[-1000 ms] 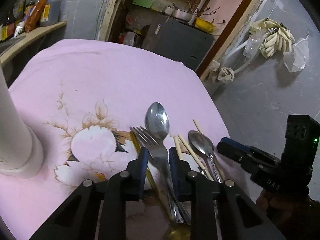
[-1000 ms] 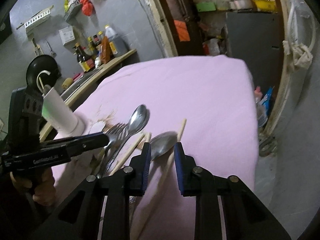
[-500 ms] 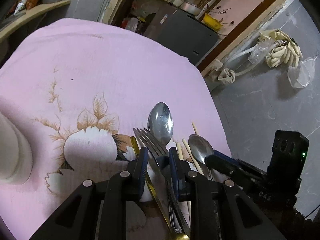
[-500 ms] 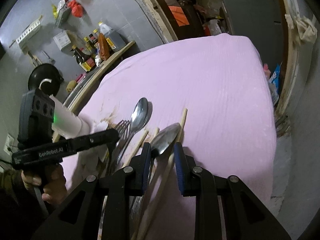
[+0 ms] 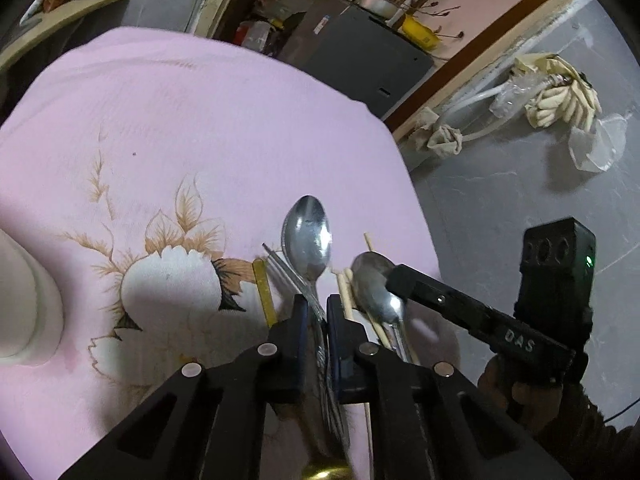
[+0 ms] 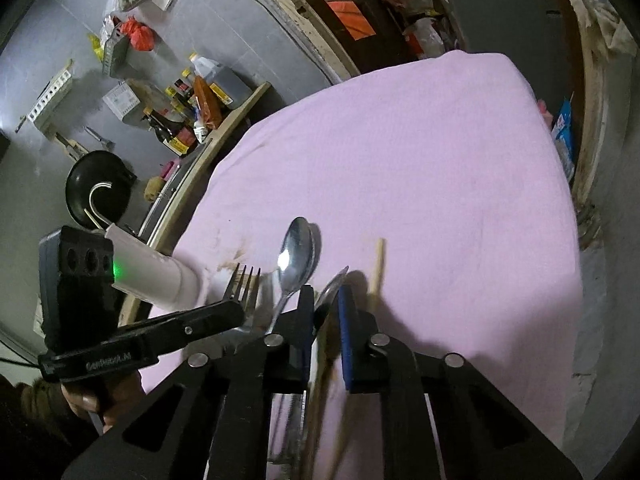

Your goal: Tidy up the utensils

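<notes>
I'm in a home kitchen: sauce bottles on a shelf upper left, a black wok hanging, pink-clothed tabletop.
</notes>
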